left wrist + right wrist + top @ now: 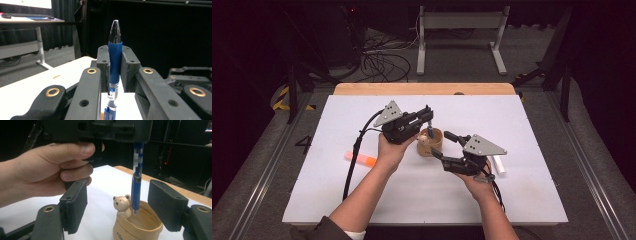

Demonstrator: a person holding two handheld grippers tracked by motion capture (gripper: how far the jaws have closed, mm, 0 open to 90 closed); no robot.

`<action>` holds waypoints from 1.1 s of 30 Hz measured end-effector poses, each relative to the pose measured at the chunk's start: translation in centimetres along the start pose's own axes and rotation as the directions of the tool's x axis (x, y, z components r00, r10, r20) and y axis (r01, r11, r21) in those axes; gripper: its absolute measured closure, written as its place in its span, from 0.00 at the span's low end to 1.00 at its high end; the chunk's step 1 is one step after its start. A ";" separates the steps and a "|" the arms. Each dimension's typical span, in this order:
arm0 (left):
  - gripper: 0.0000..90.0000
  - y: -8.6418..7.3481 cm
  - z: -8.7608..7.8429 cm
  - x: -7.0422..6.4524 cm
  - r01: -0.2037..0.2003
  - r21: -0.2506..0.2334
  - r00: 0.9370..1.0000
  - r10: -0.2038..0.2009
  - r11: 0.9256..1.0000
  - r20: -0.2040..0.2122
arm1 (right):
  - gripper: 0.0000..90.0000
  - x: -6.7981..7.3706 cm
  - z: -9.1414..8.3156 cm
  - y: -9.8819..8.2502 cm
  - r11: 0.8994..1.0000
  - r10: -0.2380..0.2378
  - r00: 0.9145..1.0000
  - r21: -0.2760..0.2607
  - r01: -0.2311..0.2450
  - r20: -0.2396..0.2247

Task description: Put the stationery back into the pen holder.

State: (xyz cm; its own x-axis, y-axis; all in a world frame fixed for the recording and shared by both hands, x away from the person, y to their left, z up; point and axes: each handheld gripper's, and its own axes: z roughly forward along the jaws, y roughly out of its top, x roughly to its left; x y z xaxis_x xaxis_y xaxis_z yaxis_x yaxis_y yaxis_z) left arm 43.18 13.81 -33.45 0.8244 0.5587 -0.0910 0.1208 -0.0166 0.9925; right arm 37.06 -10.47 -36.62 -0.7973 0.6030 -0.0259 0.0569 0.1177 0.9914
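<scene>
Lowering the blue pen into the bear cup

My left gripper (428,116) is clamped on the blue pen (115,58), which hangs upright with its lower tip just inside the rim of the tan bear cup (138,225), right beside the little bear figure (121,205) on the cup's edge. My right gripper (117,206) sits low at the cup with its jaws spread either side of it, not pressing on the walls that I can see. As I judge it, the risks are these: if I release the pen this high it could tip against the rim and lever the light cup over, since nothing is bracing it; or the tip could catch on the bear and skid outside. An orange marker (360,158) lies left of the cup, a white one (499,164) to its right.
</scene>
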 end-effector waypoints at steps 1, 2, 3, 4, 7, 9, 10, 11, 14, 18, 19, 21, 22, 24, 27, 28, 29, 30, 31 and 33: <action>0.88 -0.1 0.1 0.1 -0.003 0.003 1.000 0.003 1.000 -0.004 | 0.36 0.0 0.0 0.0 1.000 -0.001 1.000 0.001 0.001 0.001; 0.88 -0.2 0.2 0.2 0.004 0.006 1.000 -0.004 1.000 -0.004 | 0.36 0.0 0.0 0.0 1.000 0.000 1.000 0.001 0.000 0.000; 0.88 -0.3 0.2 0.3 0.002 0.006 1.000 -0.002 1.000 -0.007 | 0.36 0.0 0.0 0.0 1.000 -0.002 1.000 0.003 0.002 0.002; 0.88 -0.4 0.3 0.5 0.001 0.010 1.000 -0.001 1.000 -0.010 | 0.36 0.0 0.1 0.0 1.000 -0.002 1.000 0.004 0.002 0.001; 0.88 -0.6 0.4 0.8 0.002 0.024 1.000 -0.002 1.000 -0.015 | 0.37 0.0 0.1 -0.1 1.000 -0.009 1.000 0.003 0.009 0.007; 0.88 -0.8 0.6 1.0 0.008 0.037 1.000 -0.008 0.999 -0.019 | 0.37 0.0 0.1 -0.1 1.000 -0.010 1.000 0.002 0.010 0.008; 0.88 -0.9 0.6 1.1 0.012 0.039 1.000 -0.011 0.999 -0.017 | 0.37 0.0 0.1 -0.1 1.000 -0.009 1.000 0.002 0.009 0.009; 0.88 -1.0 0.7 1.1 0.012 0.044 1.000 -0.011 0.999 -0.021 | 0.37 0.0 0.1 -0.1 1.000 -0.008 1.000 0.003 0.008 0.009; 0.88 -1.4 1.0 1.2 0.018 0.067 1.000 -0.017 0.998 -0.022 | 0.37 0.0 0.1 -0.1 1.000 -0.007 1.000 0.010 0.007 0.008; 0.88 -1.9 1.2 1.4 0.028 0.087 0.999 -0.026 0.996 -0.025 | 0.37 0.1 0.2 -0.2 1.000 -0.010 1.000 0.015 0.010 0.008; 0.88 -2.0 1.2 1.4 0.034 0.094 0.999 -0.032 0.995 -0.024 | 0.37 0.1 0.2 -0.2 1.000 -0.011 1.000 0.014 0.011 0.007; 0.88 -2.3 1.3 1.4 0.041 0.100 0.999 -0.038 0.994 -0.026 | 0.37 0.1 0.2 -0.2 1.000 -0.010 1.000 0.016 0.010 0.008; 0.88 -2.5 1.3 1.5 0.041 0.103 0.999 -0.038 0.994 -0.028 | 0.37 0.0 0.2 -0.2 1.000 -0.009 1.000 0.017 0.009 0.007; 0.88 -2.7 1.4 1.6 0.046 0.108 0.999 -0.044 0.993 -0.027 | 0.37 0.1 0.2 -0.2 1.000 -0.010 1.000 0.018 0.010 0.007; 0.87 -3.0 1.5 1.6 0.049 0.128 0.999 -0.047 0.991 -0.020 | 0.37 0.1 0.3 -0.2 1.000 -0.012 1.000 0.020 0.012 0.002; 0.87 -3.1 1.6 1.6 0.044 0.134 0.999 -0.041 0.990 -0.020 | 0.37 0.1 0.3 -0.2 1.000 -0.013 1.000 0.022 0.013 0.002; 0.87 -3.2 1.6 1.6 0.043 0.142 0.999 -0.041 0.989 -0.019 | 0.37 0.1 0.3 -0.2 1.000 -0.015 1.000 0.024 0.014 0.004; 0.87 -3.3 1.7 1.6 0.046 0.142 0.999 -0.044 0.989 -0.017 | 0.37 0.1 0.4 -0.2 1.000 -0.015 1.000 0.025 0.015 0.004; 0.87 -3.4 1.7 1.6 0.046 0.146 0.999 -0.044 0.988 -0.017 | 0.37 0.1 0.4 -0.2 1.000 -0.015 1.000 0.027 0.015 0.004; 0.87 -3.5 1.8 1.7 0.047 0.153 0.999 -0.045 0.987 -0.018 | 0.37 0.1 0.4 -0.2 1.000 -0.014 1.000 0.028 0.014 0.005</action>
State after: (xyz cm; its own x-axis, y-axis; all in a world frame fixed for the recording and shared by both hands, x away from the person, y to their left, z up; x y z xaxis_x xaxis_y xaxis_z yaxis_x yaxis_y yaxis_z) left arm 45.10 13.33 -37.24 0.8080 0.5737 -0.1339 0.2425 -0.1168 0.9631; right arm 37.19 -10.14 -36.91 -0.7953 0.6049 -0.0401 0.0628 0.1480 0.9870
